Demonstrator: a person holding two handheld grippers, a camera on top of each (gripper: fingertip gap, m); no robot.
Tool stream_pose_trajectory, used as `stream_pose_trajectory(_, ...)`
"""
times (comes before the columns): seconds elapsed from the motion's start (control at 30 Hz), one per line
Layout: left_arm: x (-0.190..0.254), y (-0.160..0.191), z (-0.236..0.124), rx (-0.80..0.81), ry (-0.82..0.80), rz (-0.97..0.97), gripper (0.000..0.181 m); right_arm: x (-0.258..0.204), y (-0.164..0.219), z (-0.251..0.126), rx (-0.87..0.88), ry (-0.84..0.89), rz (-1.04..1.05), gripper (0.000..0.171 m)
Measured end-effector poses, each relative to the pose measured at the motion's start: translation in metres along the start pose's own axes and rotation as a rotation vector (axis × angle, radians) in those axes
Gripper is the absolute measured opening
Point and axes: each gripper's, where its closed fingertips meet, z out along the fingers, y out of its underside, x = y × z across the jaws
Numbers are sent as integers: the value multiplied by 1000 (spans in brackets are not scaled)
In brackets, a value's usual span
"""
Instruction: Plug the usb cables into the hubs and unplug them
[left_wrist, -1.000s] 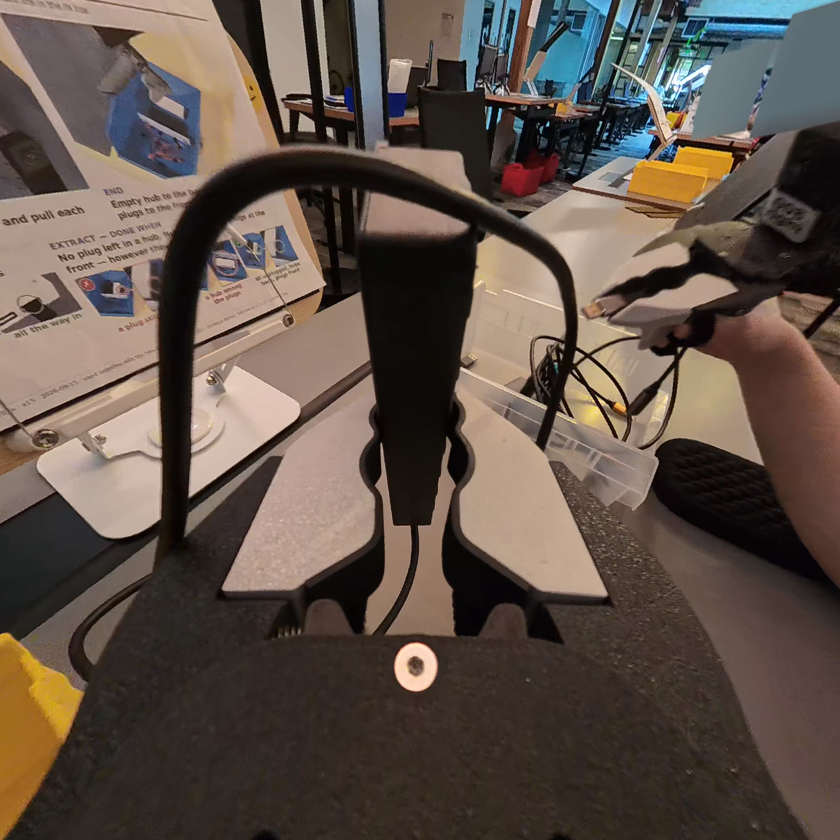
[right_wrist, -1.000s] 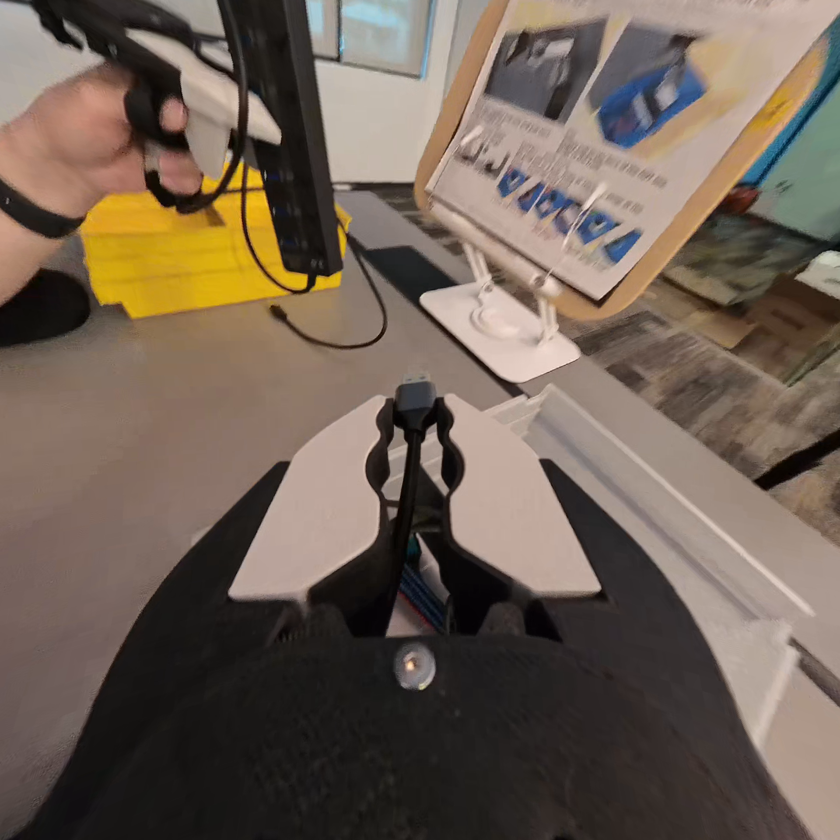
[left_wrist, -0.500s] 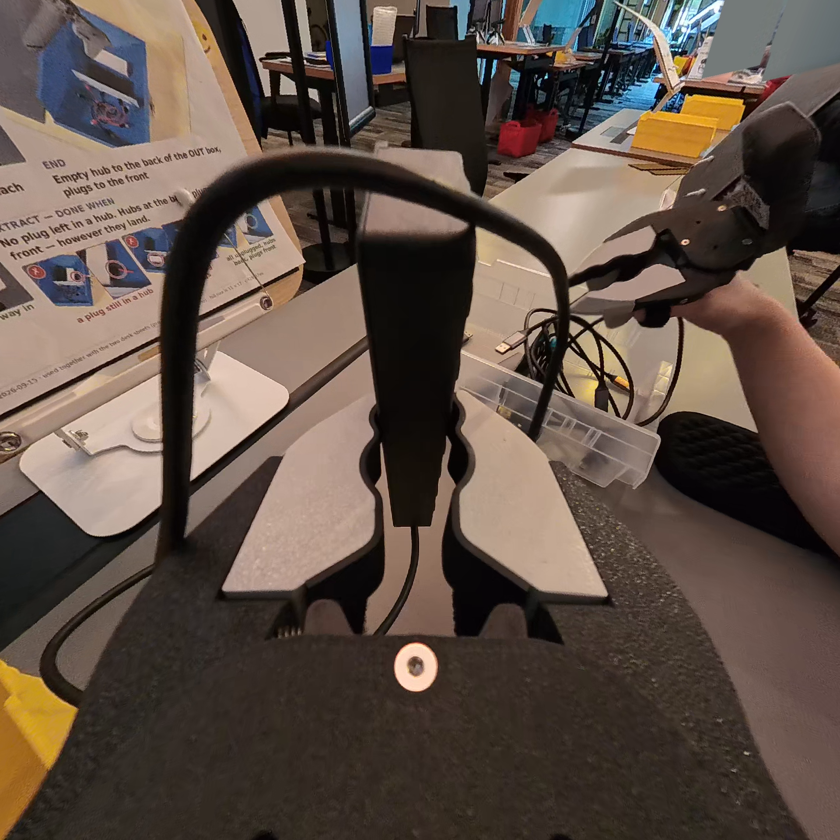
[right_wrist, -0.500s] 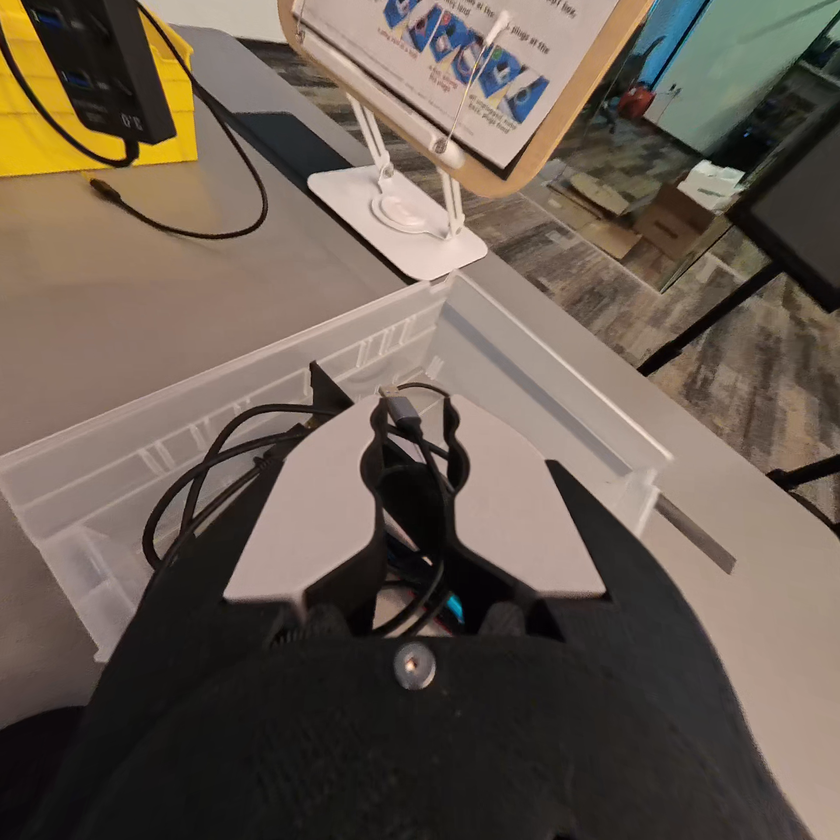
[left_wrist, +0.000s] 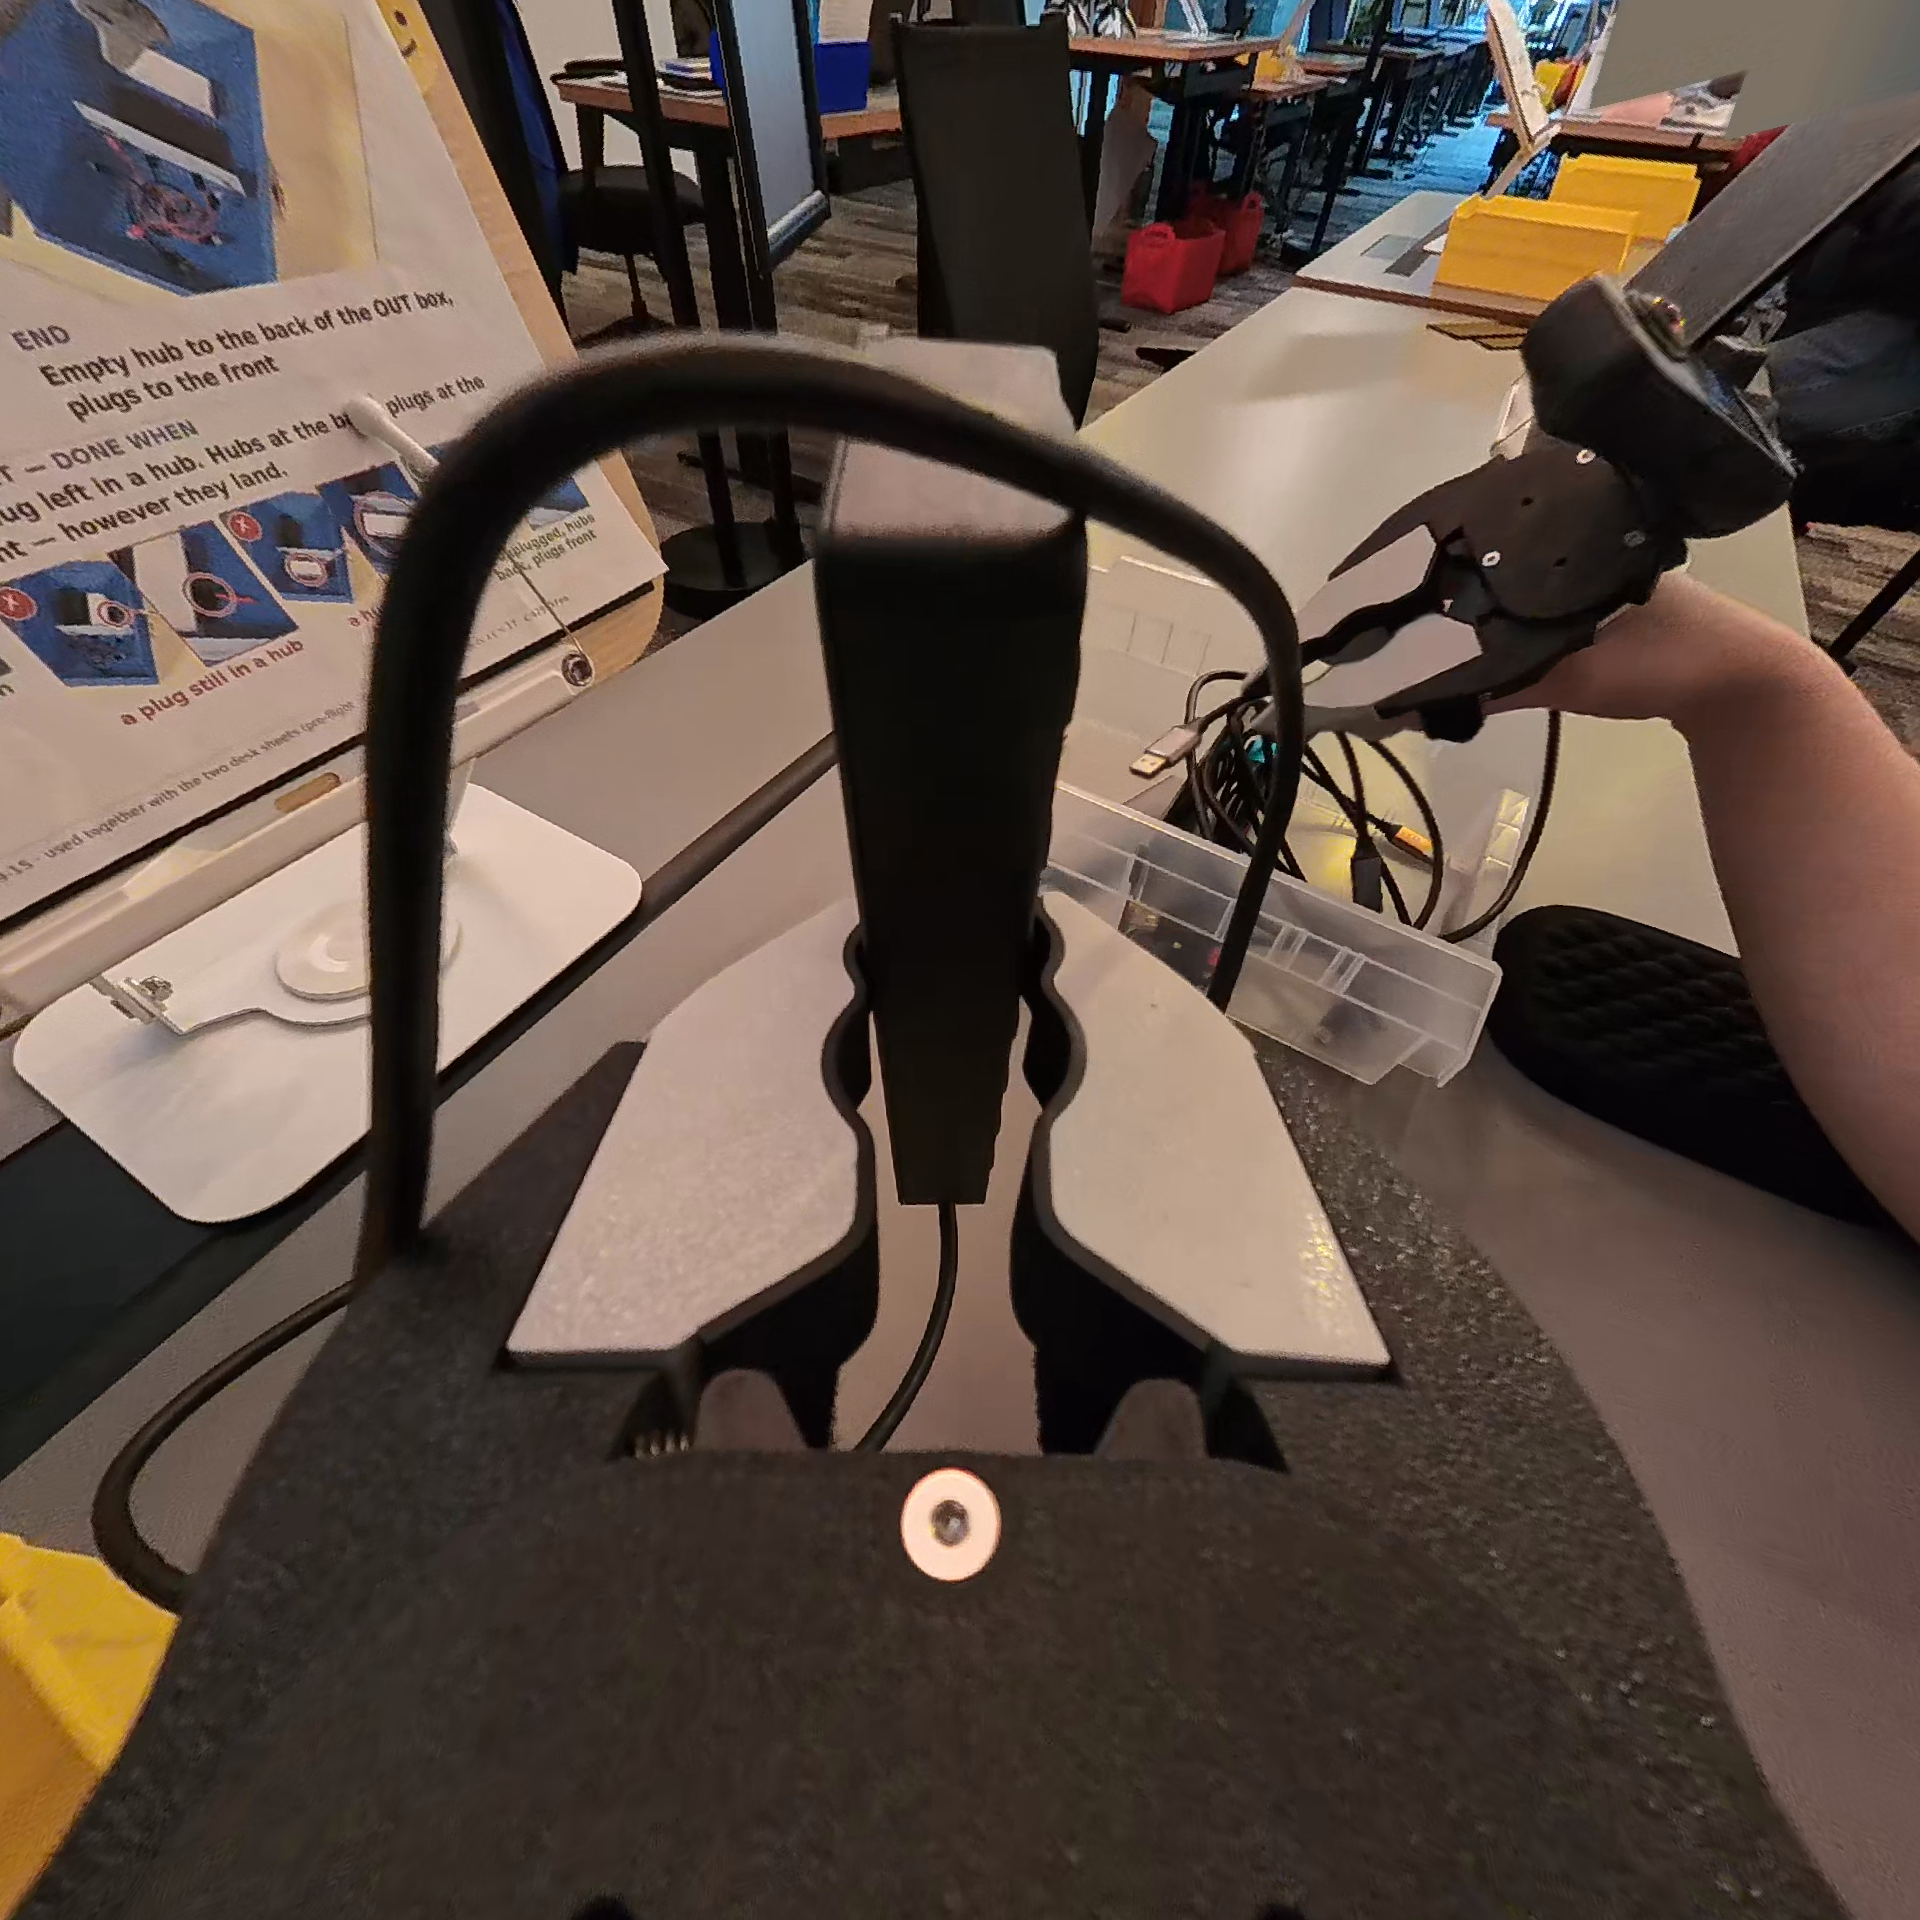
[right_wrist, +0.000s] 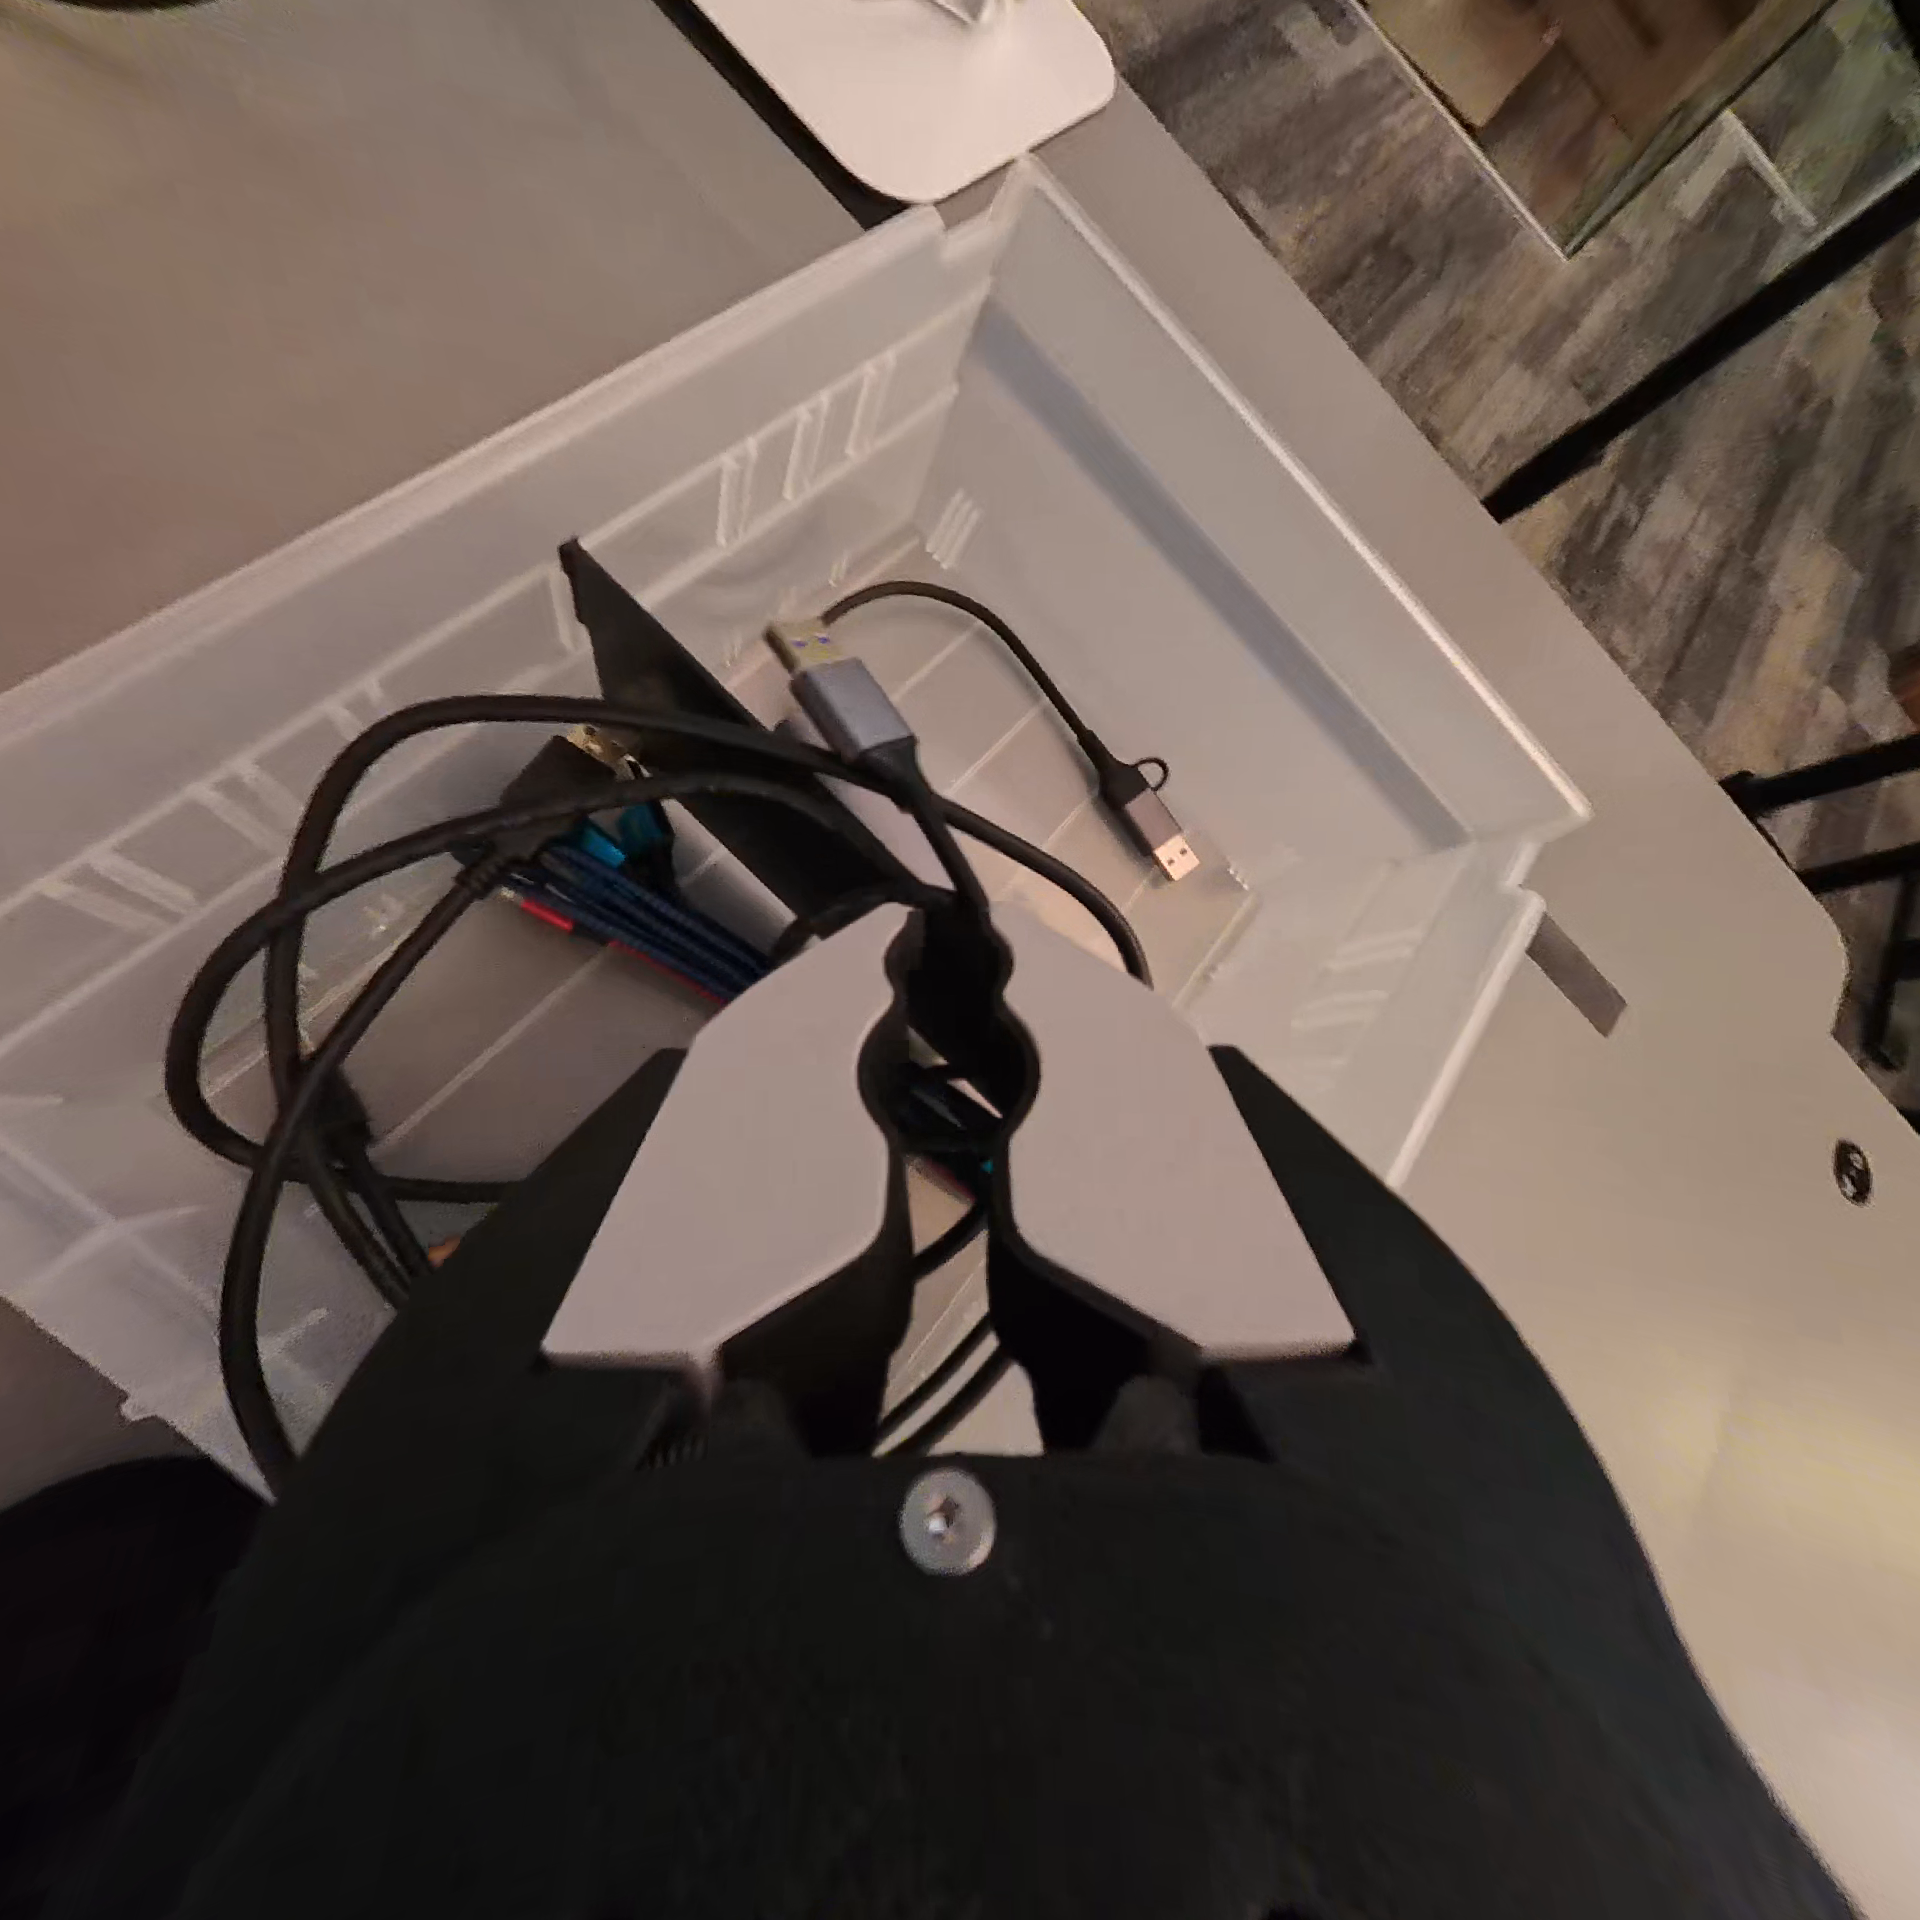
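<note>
Left gripper (left_wrist: 948, 971) clamps the black hub (left_wrist: 940, 790) upright at frame centre, ports presented. Right gripper (right_wrist: 943, 940), narrowly parted over the clear bin (right_wrist: 1288, 644), grips nothing; grey USB plug (right_wrist: 847, 698) lies just above

I see a black hub (left_wrist: 940, 831) w/ black cord (left_wrist: 400, 831). My left gripper (left_wrist: 945, 997) has silver-grey fingers (left_wrist: 707, 1195) on a black speckled body. Clear plastic bin (right_wrist: 1195, 343) holds black cables (right_wrist: 260, 935), a grey-shelled plug (right_wrist: 847, 707) w/ gold-tone tip, plus blue and red braided cables (right_wrist: 634, 914). Table (right_wrist: 312, 312) is grey. Yellow box (left_wrist: 52, 1714) bottom left. White stand base (left_wrist: 312, 997); instruction sheet (left_wrist: 208, 364) is white and cream w/ blue pics.
</note>
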Motion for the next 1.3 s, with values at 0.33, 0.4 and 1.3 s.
stream_pose_trajectory(0.33, 0, 0, -1, -1, -3, 4, 26, 7, 8, -1, -16, 42, -1, 21)
stream_pose_trajectory(0.4, 0, 0, -1, -3, -4, 5, 26, 4, 13, 2, -52, 31, -16, 8)
stream_pose_trajectory(1.3, 24, -14, -10, 60, 184, -103, 26, -43, -114, -65, 492, -77, -106, 39)
